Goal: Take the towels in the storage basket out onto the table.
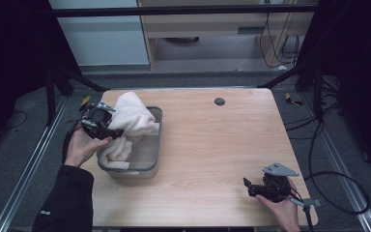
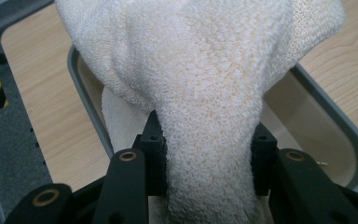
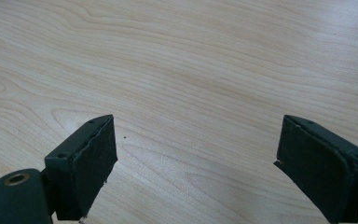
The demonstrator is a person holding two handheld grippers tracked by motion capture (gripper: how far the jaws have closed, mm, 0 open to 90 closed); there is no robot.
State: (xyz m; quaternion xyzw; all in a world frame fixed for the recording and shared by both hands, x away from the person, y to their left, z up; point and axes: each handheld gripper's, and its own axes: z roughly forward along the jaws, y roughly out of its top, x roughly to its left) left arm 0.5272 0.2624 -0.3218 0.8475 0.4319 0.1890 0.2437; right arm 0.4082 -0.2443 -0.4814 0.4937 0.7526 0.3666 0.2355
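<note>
white towel [image 2: 205,70] clamped in left gripper [image 2: 207,154] above grey bin [image 1: 155,159]; right gripper [image 3: 196,163] jaws apart

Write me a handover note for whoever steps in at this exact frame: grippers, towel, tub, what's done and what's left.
Left gripper: shut on the cream terry-cloth towel, bunched between its pads.
Right gripper: open, holding nothing, above the light wooden table near its front right corner.
Towel: partly raised, its lower end hanging into the grey plastic tub at the table's left side.
Done: towel gripped.
Left, as it looks: lift the towel clear of the tub and lay it on the table.
</note>
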